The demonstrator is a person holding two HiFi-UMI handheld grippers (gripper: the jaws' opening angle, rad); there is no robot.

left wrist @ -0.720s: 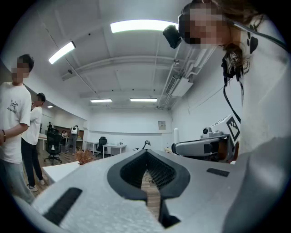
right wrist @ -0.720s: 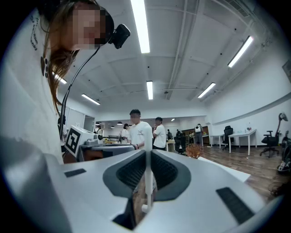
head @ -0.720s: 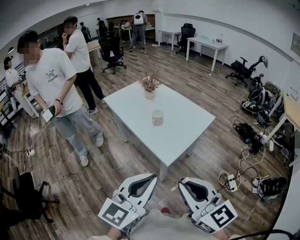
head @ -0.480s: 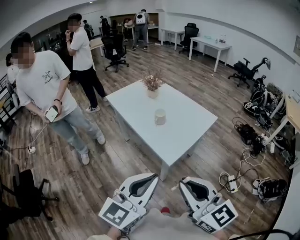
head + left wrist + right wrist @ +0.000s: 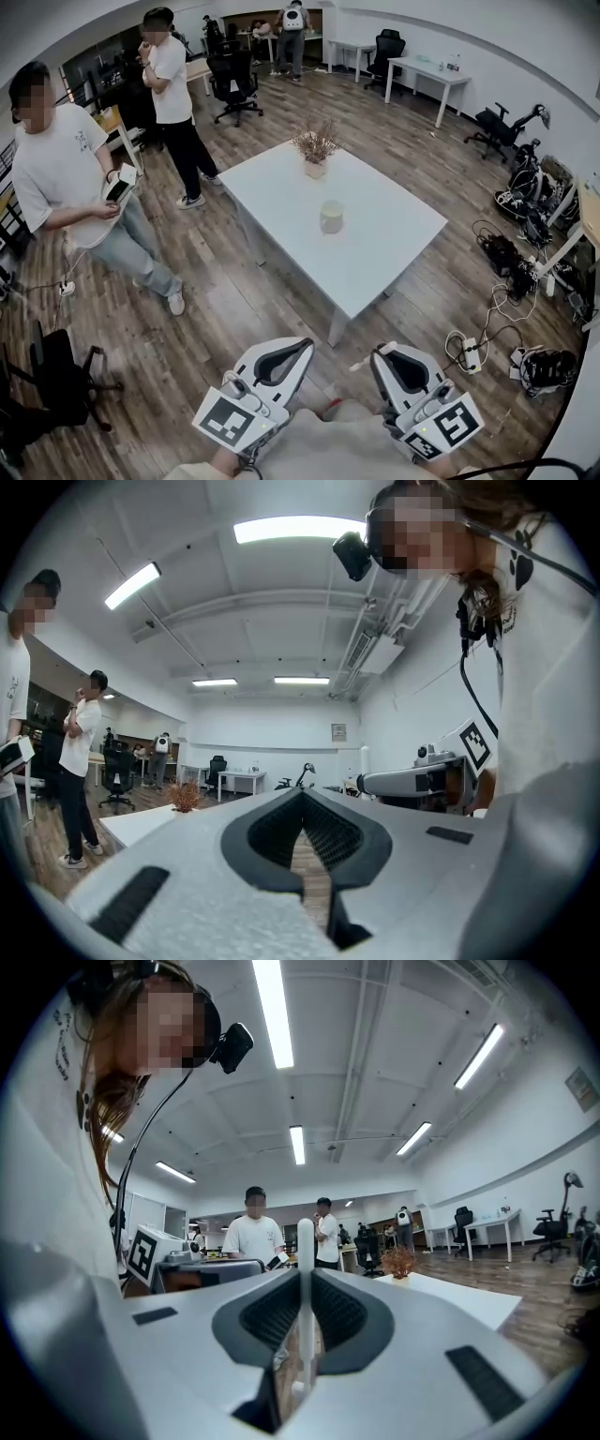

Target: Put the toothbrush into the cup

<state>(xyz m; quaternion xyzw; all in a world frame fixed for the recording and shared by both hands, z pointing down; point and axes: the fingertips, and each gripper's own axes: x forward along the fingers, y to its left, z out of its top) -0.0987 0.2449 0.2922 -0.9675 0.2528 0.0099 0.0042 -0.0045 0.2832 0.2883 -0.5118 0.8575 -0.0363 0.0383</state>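
Held low at the person's front and pointing forward, the right hand-held gripper [image 5: 382, 352] is clamped on a slim white plastic toothbrush [image 5: 305, 1241], while the left hand-held gripper [image 5: 305, 343] alongside has its jaws together on nothing.

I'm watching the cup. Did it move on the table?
No. The cup sits just as before, on the near side of the flower vase on the white table; only the view shifted.

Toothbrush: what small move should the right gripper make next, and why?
Probably carry the toothbrush forward toward the cup. The right gripper is shut on it, while the cup stands on the white table, well ahead across open floor.
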